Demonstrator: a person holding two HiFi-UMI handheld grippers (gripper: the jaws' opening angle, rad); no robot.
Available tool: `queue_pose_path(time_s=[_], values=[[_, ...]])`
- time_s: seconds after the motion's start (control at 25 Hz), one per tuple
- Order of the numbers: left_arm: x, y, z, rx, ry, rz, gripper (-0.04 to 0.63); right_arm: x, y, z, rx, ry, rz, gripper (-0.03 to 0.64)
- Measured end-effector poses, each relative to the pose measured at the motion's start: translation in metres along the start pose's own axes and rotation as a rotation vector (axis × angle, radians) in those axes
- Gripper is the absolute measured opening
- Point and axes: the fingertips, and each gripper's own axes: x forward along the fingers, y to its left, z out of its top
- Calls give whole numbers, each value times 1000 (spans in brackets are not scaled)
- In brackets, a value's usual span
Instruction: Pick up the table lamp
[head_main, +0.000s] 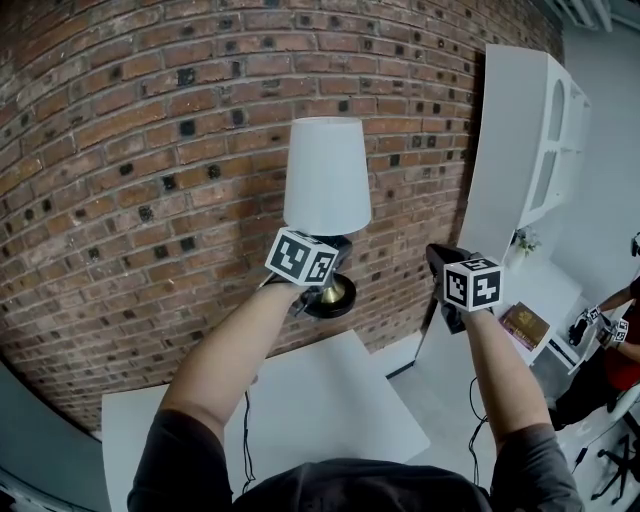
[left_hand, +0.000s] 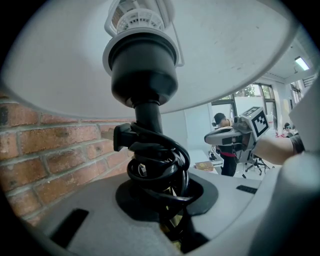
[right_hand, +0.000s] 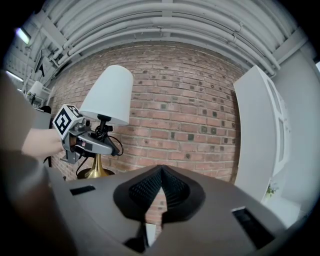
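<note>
The table lamp (head_main: 328, 215) is up in the air in front of the brick wall (head_main: 150, 150). As far as I can tell it's not on the white table (head_main: 330, 400) below it. So the pick-up looks done, or v. close to done.

The left claw (head_main: 325, 283) has it. In the left gripper view the claw's two sides are closed in on the thin black stem (left_hand: 148, 112), between the shade and the base. The black cord (left_hand: 160, 165) is wound round the stem in loops right there, so the claw squeezes cord & stem together. The jaws are only a bit apart b/c the stem is thin.

Grabbing the stem makes sense. The white shade (head_main: 327, 165) is big & prob. would dent, and the gold base (head_main: 335, 293) looks too wide for the claw. The wound-up cord also means no wire hangs down to catch on stuff.

The lamp is about upright, shade on top, base at the bottom. Held that way it prob. won't swing much, tho it could tip if the grip slips on the cord.

The right claw (head_main: 440, 255) is off to the side, well apart from the lamp, w/ nothing in it. Its own view shows its ribbed pads (right_hand: 172, 186) closed up together, w/ only wall seen past them. It seems to just wait, maybe ready to help w/ the base.
</note>
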Motion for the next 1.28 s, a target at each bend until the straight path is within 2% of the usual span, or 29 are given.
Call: queue_pose_path(time_s=[1.28], values=[[6, 5, -9, -15, 16, 0, 74, 10, 8, -3, -20, 14, 22, -9]])
